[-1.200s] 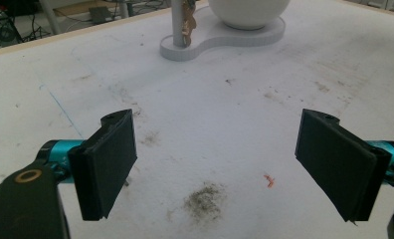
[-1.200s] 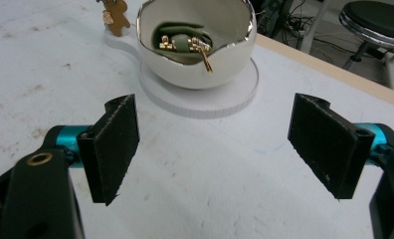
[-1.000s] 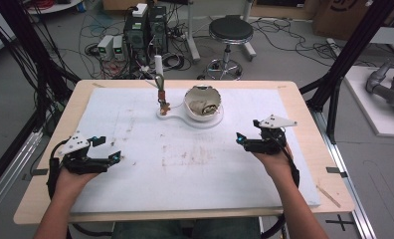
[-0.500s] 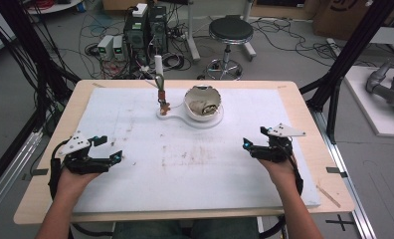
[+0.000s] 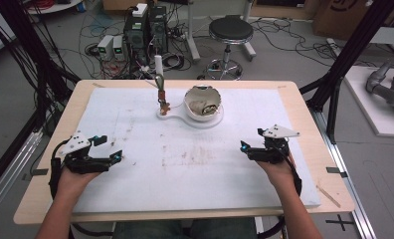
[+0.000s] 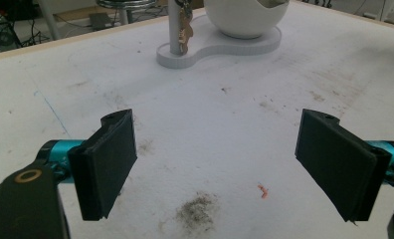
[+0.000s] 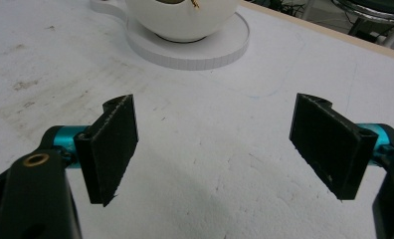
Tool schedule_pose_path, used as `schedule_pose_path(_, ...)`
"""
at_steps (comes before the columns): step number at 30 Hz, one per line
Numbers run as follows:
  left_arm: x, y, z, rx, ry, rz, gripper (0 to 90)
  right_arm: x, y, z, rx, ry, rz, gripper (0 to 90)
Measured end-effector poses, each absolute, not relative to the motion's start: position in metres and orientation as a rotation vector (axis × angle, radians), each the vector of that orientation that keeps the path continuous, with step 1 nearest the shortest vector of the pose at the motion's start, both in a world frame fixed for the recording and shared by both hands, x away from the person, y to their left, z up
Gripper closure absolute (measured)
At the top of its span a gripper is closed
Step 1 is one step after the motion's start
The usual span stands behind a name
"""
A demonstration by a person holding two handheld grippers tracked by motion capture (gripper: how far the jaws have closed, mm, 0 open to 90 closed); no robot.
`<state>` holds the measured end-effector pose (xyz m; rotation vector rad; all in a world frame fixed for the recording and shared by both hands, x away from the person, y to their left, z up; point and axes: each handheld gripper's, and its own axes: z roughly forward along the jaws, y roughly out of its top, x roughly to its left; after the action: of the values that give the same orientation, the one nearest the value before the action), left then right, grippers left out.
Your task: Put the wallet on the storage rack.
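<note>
The right gripper [image 7: 212, 149] holds its jaws wide apart with nothing between them, over the stained white table [image 7: 46, 64]; at twelve o'clock a white bowl [image 7: 182, 17] sits on a round white base [image 7: 220, 47].

Black claws [image 6: 220, 164], teal joints, grey top plates

1 stool [image 5: 230, 31] (black seat) behind the table [image 5: 304, 107].
</note>
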<state>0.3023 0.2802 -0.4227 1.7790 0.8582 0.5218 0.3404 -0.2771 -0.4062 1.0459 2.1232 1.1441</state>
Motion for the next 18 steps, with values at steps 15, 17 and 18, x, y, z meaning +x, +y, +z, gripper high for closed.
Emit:
schedule_pose_path(15,0.3009,0.2813,-0.4224,1.776,0.862,0.528,16.4,0.3427,-0.2802,-0.4072,1.066,2.126,1.146,19.5)
schedule_pose_path(17,0.301,0.2812,-0.4223,1.778,0.862,0.529,16.4,0.343,-0.2813,-0.4072,1.067,2.127,1.141,19.5)
schedule_pose_path(18,0.3012,0.2814,-0.4223,1.779,0.86,0.528,16.4,0.3429,-0.2812,-0.4072,1.072,2.125,1.141,19.5)
